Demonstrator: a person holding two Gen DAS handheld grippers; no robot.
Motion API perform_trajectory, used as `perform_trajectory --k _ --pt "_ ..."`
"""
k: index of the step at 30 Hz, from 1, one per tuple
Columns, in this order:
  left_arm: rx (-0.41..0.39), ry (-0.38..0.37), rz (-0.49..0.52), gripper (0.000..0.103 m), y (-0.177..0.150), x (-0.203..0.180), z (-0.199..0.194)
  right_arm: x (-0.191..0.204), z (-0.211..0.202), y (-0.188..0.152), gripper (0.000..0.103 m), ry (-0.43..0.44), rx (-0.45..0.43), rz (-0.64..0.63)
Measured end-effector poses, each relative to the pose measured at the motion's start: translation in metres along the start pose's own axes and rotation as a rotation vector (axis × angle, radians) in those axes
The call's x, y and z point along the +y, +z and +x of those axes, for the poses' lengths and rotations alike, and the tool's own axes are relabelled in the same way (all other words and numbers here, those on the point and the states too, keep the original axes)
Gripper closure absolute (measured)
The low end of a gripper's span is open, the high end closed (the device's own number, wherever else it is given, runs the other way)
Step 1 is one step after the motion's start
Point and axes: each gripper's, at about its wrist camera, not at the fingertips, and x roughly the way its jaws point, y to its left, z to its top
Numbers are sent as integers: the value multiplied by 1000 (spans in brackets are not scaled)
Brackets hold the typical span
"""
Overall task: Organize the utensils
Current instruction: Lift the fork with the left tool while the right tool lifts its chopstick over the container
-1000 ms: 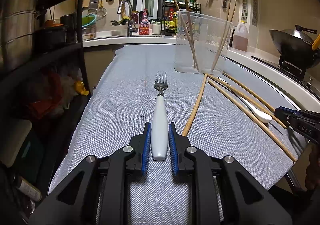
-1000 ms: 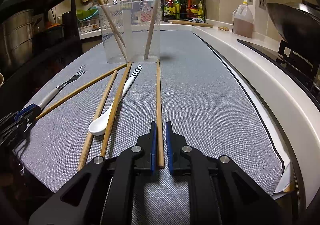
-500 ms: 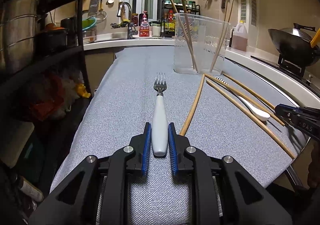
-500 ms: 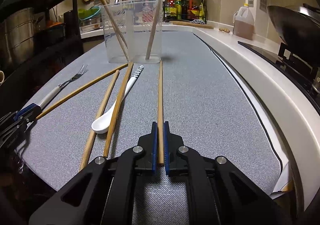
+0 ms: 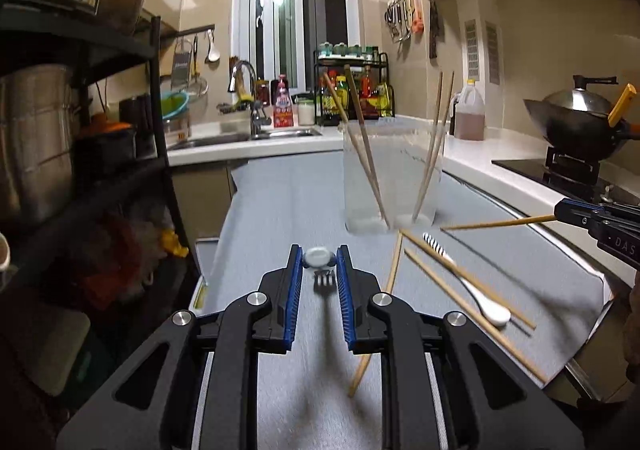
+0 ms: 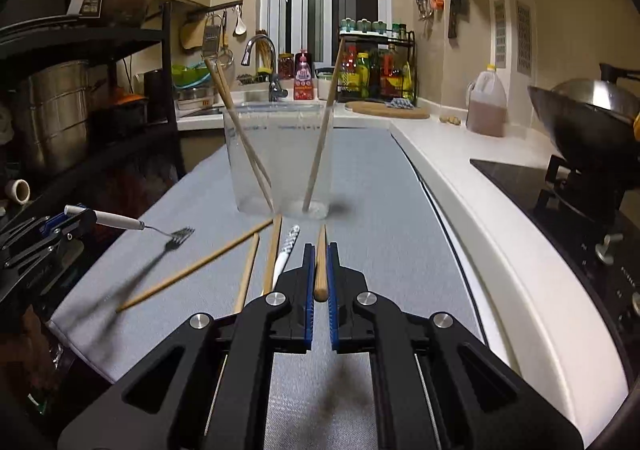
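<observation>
My left gripper [image 5: 319, 264] is shut on the white-handled fork [image 5: 320, 262] and holds it above the grey mat, tines drooping forward; it also shows in the right wrist view [image 6: 120, 222]. My right gripper [image 6: 320, 270] is shut on a wooden chopstick [image 6: 321, 262], lifted off the mat; it also shows in the left wrist view [image 5: 500, 224]. The clear plastic cup [image 5: 394, 178] stands ahead with several chopsticks leaning inside. Loose chopsticks [image 5: 452, 282] and a white spoon [image 5: 480, 296] lie on the mat in front of the cup.
A grey mat [image 6: 380, 190] covers the counter. A black shelf rack with steel pots [image 5: 36, 138] stands left. A wok on a stove [image 5: 580, 122] is at the right. The sink and bottle rack [image 5: 352, 90] are at the back.
Both grippers have lifted off the mat: the left raised the fork, the right closed on the chopstick and raised it. Both views now look from higher up.
</observation>
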Motion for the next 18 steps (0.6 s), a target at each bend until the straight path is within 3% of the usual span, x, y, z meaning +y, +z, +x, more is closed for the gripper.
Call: perform_trajectory --k 9,18 --pt "-15 -28 -16 86 50 10 16 -9 -5 58 97 35 -71 31" --pt "25 -91 -52 86 104 14 32 -14 9 124 97 110 -48 77"
